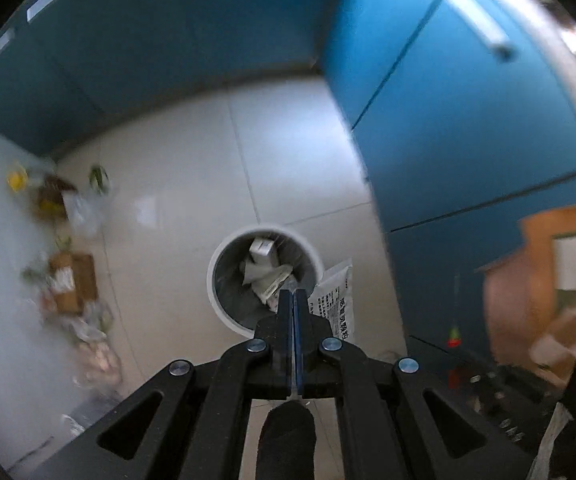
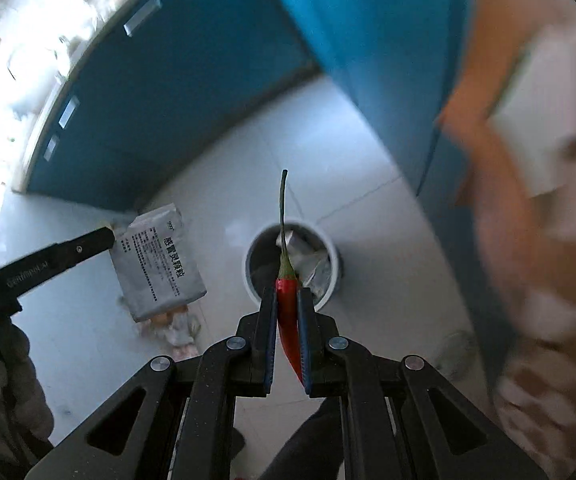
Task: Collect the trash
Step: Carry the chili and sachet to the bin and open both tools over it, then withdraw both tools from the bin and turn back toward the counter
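A round white bin [image 1: 224, 280] with a grey liner holds crumpled paper and stands on the pale tiled floor. My left gripper [image 1: 294, 293] points down over its near rim. It is shut on the edge of a flat grey printed packet [image 1: 334, 296], which hangs beside the fingers. In the right wrist view the left gripper [image 2: 109, 237] comes in from the left, pinching the packet [image 2: 156, 268] by a corner. My right gripper [image 2: 287, 291] is shut on a red chilli pepper [image 2: 288, 312]. The chilli's green stem points out over the bin [image 2: 248, 268].
Blue cabinet fronts [image 1: 468, 140] enclose the floor at the back and right. Cardboard boxes [image 1: 74, 280], plastic bags and scraps lie along the left wall. More scraps [image 2: 176, 328] lie on the tiles under the packet. A blurred orange and pink shape [image 2: 528, 240] fills the right side.
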Motion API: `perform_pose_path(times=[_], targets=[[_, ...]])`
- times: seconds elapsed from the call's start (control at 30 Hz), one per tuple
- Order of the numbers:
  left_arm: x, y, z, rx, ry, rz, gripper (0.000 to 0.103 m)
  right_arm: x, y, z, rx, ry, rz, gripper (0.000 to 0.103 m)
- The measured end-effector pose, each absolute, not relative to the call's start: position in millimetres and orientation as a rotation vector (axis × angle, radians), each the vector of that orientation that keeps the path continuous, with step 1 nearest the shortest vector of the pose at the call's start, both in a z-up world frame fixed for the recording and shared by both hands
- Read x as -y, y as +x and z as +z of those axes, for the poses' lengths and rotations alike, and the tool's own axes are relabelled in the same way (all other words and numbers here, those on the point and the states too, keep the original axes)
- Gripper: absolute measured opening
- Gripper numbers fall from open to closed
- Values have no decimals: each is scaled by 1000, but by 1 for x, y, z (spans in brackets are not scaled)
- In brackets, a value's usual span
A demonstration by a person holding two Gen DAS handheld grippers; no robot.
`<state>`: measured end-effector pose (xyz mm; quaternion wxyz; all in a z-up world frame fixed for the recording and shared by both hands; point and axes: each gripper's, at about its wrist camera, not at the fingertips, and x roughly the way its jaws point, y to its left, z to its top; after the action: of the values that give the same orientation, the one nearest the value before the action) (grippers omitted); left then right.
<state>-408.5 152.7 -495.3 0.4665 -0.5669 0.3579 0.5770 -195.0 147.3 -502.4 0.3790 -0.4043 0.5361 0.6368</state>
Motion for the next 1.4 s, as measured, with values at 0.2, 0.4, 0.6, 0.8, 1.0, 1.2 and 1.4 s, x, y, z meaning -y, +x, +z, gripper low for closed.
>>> perform_pose_path(times=[0.2, 0.4, 0.6, 0.8, 1.0, 1.2, 1.4], targets=[[-152, -449, -655, -909, -1523, 1402, 0, -149, -253, -675, -1467, -1143, 1622, 10], [-142, -466, -755, -916, -1672, 1362, 0, -152, -296, -800, -1535, -1238, 1607, 10], [-129, -479, -784, -921, -1759, 1372, 4, -160, -320, -870, -1541, -1365, 1573, 11], [-117, -486, -758, -952, -1670, 1474, 73, -165, -319, -870, -1474, -1397, 1538, 70], [-105, -486, -709, -984, -1564, 1574, 103, -165, -319, -822, -1278, -1465, 1535, 100], [-78, -477, -623, -983, -1514, 1634, 103, -160, -314, -743, -1103, -1490, 1550, 103], [-50, -463, -531, -969, -1461, 1680, 103, -151, -304, -638, -1012, -1471, 1617, 103]])
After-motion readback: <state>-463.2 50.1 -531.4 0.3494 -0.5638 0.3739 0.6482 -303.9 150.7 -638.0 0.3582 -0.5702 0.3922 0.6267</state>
